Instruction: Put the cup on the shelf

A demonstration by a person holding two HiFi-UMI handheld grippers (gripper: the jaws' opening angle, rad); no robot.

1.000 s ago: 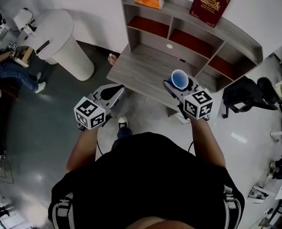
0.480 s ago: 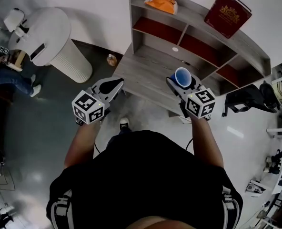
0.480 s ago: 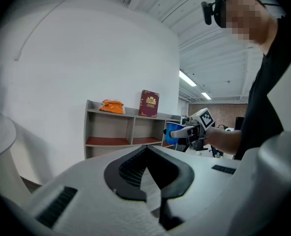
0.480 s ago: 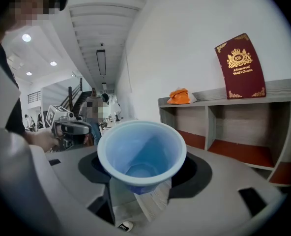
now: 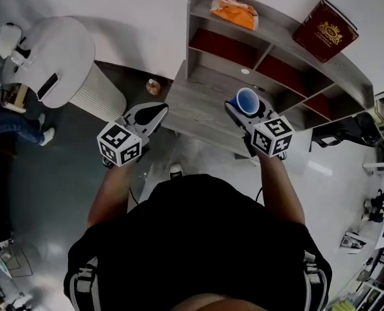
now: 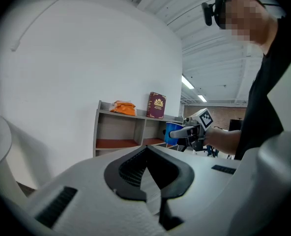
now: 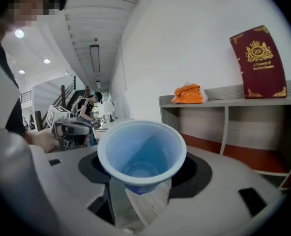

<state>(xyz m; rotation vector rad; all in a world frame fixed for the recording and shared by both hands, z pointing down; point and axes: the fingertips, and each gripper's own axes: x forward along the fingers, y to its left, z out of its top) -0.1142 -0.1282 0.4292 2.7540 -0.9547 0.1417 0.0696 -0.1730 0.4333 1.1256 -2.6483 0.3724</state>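
Observation:
A blue plastic cup (image 5: 247, 100) sits upright between the jaws of my right gripper (image 5: 244, 110), which is shut on it over the grey desk board (image 5: 198, 102). From the right gripper view I look into the empty cup (image 7: 141, 154), with the grey shelf (image 7: 224, 102) behind it. That shelf (image 5: 279, 34) has red-backed compartments under its top board. My left gripper (image 5: 152, 113) hovers at the desk's left front corner, shut and holding nothing. In the left gripper view the cup (image 6: 173, 132) shows in front of the shelf (image 6: 135, 117).
An orange bag (image 5: 234, 11) and a dark red book (image 5: 325, 30) occupy the shelf's top board. A small white disc (image 5: 244, 71) lies at the back of the desk. A white cylindrical appliance (image 5: 62, 63) and a small bottle (image 5: 153, 86) stand left of the shelf, a black chair (image 5: 348, 128) right.
The head view has swung, so the shelf sits further right and higher in the picture. Both grippers stay in much the same places over the desk, the cup still held.

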